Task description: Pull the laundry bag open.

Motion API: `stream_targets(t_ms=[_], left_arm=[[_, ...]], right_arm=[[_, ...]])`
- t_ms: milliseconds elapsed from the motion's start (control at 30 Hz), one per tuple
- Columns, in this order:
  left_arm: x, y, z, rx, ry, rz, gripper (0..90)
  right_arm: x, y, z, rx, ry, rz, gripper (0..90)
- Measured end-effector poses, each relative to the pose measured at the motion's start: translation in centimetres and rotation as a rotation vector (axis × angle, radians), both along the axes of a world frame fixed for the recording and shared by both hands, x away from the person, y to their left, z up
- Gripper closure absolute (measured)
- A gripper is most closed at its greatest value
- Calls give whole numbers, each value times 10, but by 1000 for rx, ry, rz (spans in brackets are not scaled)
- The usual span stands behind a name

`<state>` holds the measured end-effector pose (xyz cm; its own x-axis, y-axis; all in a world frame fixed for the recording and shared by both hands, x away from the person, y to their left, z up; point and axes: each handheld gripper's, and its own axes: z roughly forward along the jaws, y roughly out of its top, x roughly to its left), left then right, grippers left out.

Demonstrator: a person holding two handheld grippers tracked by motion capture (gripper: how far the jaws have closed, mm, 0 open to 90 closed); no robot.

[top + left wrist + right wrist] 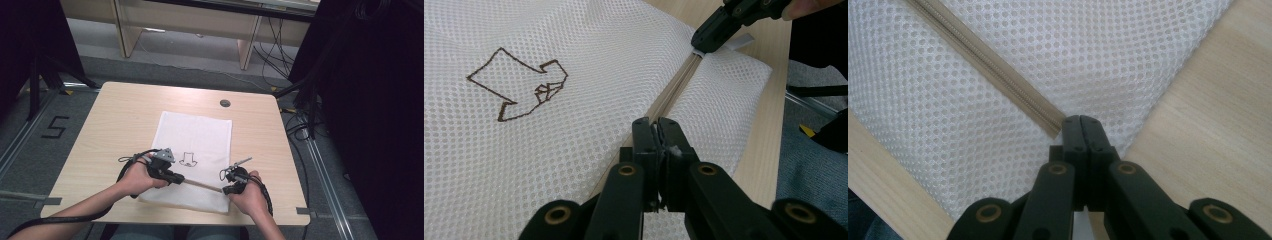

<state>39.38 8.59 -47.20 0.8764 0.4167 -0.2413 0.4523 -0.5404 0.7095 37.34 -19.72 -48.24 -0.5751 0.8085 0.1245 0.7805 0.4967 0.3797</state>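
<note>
**A:** Where is the mesh laundry bag (196,145)?

**B:** It lies flat on the wooden table (120,120), its near edge close to the table's front edge, its far edge short of the small round grommet (225,103) in the tabletop. A brown outline figure (188,159) is stitched on the bag, roughly at its middle and a little toward the person.

**A:** And the zipper?

**B:** The beige zipper (202,185) runs across the bag's near part, between the stitched figure and the bag's near edge. Both grippers sit on that line.

**A:** What is the left gripper (178,179) doing?

**B:** It is at the zipper's left stretch, jaws pressed together. In the left gripper view (660,131) something small and pale is pinched between the tips, right on the zipper track; it looks like the slider or its pull, though it is too small to be sure.

**A:** The right gripper (229,189)?

**B:** It is at the zipper's right end, near the bag's right edge. In the right gripper view (1083,122) its jaws are closed tight, tips set just beside the zipper's end (1050,127), on the mesh. Whether fabric is caught between them I cannot tell. The left gripper view shows it (704,42) farther along the same zipper, tips down at a small grey tab (740,42).

**A:** The hands?

**B:** Both forearms come in from the table's front edge, one to each side of the bag.
</note>
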Motion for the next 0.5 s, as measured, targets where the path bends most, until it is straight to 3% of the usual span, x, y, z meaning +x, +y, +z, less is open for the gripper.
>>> stream_targets(t_ms=[500], left_arm=[[0, 6, 0, 0, -3, 9, 873]], right_arm=[[0, 0, 0, -3, 1, 1, 900]])
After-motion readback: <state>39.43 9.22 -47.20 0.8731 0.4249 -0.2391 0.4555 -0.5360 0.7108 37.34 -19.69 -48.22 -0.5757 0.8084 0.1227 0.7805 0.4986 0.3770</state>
